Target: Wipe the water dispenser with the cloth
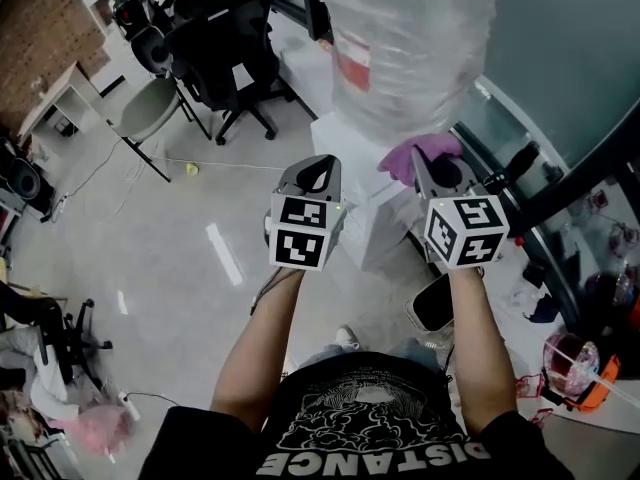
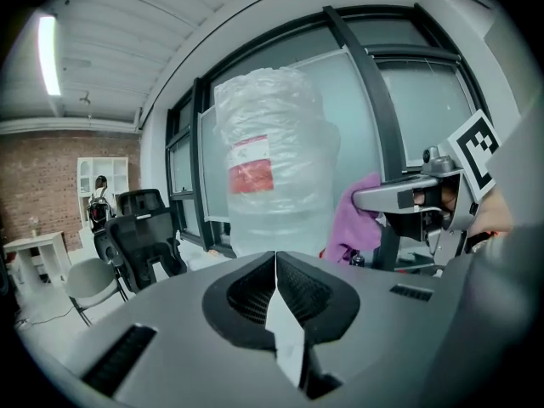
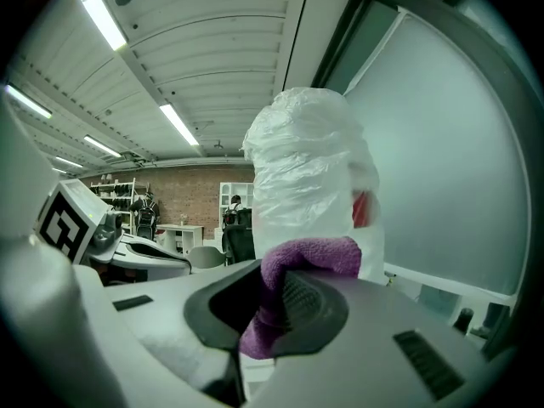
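The white water dispenser [image 1: 372, 213] stands below me, topped by a big water bottle [image 1: 415, 43] wrapped in clear plastic [image 2: 276, 155] [image 3: 310, 185]. My right gripper [image 1: 432, 171] is shut on a purple cloth [image 1: 420, 153] [image 3: 293, 287], held just beside the bottle's lower part and above the dispenser top. From the left gripper view the purple cloth [image 2: 355, 219] hangs off the right gripper's tip. My left gripper [image 1: 318, 171] hovers left of the dispenser, jaws shut with nothing between them [image 2: 274, 262].
Black office chairs [image 1: 225, 48] and a grey chair [image 1: 150, 108] stand behind on the left. A window wall with dark frames [image 1: 560, 183] runs along the right. A small bin [image 1: 435, 303] sits by the dispenser's foot. Cables cross the pale floor [image 1: 170, 258].
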Motion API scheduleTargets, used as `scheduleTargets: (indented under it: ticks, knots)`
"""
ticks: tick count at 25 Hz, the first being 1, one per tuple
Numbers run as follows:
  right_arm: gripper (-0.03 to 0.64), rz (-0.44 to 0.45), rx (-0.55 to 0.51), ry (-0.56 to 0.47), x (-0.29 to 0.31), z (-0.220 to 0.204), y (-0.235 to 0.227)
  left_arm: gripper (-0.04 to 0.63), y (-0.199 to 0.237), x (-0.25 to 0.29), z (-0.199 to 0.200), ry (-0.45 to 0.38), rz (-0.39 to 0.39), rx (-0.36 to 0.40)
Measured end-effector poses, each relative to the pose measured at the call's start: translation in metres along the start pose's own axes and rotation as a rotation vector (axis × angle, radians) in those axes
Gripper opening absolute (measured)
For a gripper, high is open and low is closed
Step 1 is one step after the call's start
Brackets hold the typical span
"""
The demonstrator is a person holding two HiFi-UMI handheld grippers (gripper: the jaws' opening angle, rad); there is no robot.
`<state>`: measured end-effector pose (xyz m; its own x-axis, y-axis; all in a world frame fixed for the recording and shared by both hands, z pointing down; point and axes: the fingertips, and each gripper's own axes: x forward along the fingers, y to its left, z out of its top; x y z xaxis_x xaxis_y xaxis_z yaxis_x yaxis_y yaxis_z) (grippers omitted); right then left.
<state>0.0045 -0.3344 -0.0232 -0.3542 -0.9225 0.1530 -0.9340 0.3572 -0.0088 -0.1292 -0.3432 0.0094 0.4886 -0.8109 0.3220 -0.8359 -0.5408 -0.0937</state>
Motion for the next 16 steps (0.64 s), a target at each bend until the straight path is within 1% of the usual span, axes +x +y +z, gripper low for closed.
scheduleTargets:
  ticks: [5, 10, 16]
  knots:
    - [0.040, -0.016, -0.015, 0.009, -0.0016, -0.0015, -0.0018, 0.028, 0.0024, 0.0027, 0.0020, -0.003, -0.007, -0.005]
    - [0.040, -0.021, -0.010, 0.009, -0.0027, -0.0030, -0.0022, 0.028, 0.0042, 0.0019, -0.0020, 0.004, -0.007, -0.013]
    - [0.040, -0.023, -0.010, 0.007, 0.0000, -0.0003, -0.0009, 0.028, 0.0098, 0.0029, 0.0026, -0.002, -0.004, -0.013]
